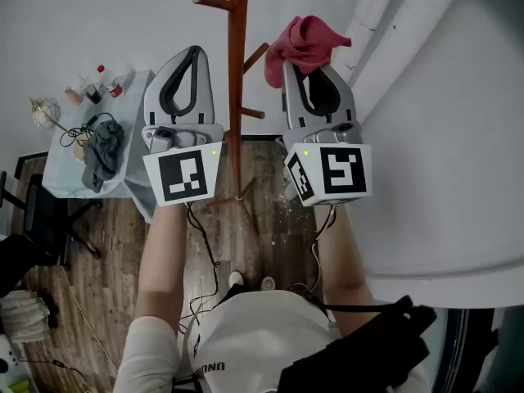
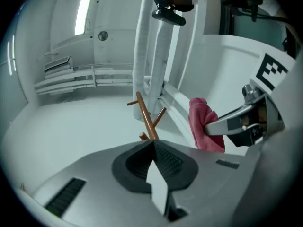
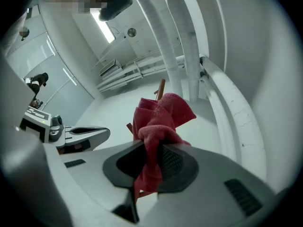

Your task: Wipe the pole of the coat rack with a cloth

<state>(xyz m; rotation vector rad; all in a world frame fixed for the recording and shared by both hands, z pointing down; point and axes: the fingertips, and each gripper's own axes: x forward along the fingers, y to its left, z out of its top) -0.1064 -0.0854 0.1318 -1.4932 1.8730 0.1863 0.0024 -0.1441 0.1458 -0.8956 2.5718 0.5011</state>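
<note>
Our right gripper (image 1: 308, 65) is clamped on the red cloth (image 1: 304, 41) just right of the coat rack pole (image 1: 237, 88), so we should press the bunch onto the wood and slide along it, holding our left gripper (image 1: 194, 53), jaws together on nothing, clear.

Smooth wooden pole (image 1: 237, 72); nubby red cloth (image 3: 158, 122).

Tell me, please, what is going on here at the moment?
A person holds a claw in each hand, one on either side of the tall brown wooden coat rack pole. The right claw is shut on a crumpled red cloth, held up just right of the pole with a gap between them in the head view. The left claw is shut with nothing in it. Wiping does not seem to have begun.
</note>
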